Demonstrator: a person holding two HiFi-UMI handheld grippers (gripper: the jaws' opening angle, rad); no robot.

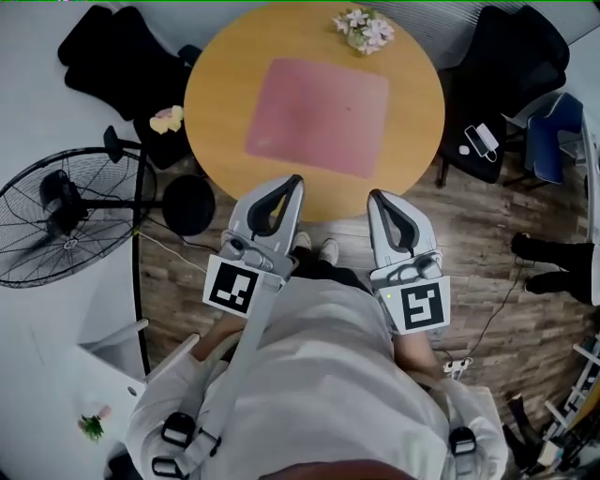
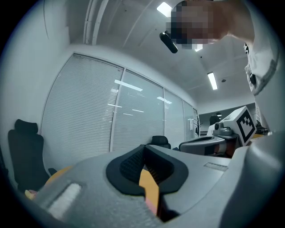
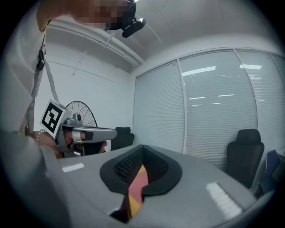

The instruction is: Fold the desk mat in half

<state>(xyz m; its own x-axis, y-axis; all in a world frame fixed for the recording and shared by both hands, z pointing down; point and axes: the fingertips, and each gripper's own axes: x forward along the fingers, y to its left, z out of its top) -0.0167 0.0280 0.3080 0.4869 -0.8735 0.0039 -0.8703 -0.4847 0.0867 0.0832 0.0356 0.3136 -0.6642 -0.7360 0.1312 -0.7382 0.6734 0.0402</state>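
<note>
Pink desk mat (image 1: 319,114) noted flat, unfolded, at centre of round wooden tabletop (image 1: 417,131). Left tongs (image 1: 291,183) and right tongs (image 1: 377,198) each seen closed, empty, at tabletop's near edge, clear of mat.

Pink desk mat (image 1: 319,114) on a yellow-tan table (image 1: 220,103), beside pale pink-white flowers (image 1: 364,28).

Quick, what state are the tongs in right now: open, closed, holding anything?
Left tongs: closed, holding nothing.
Right tongs: closed, holding nothing.
</note>
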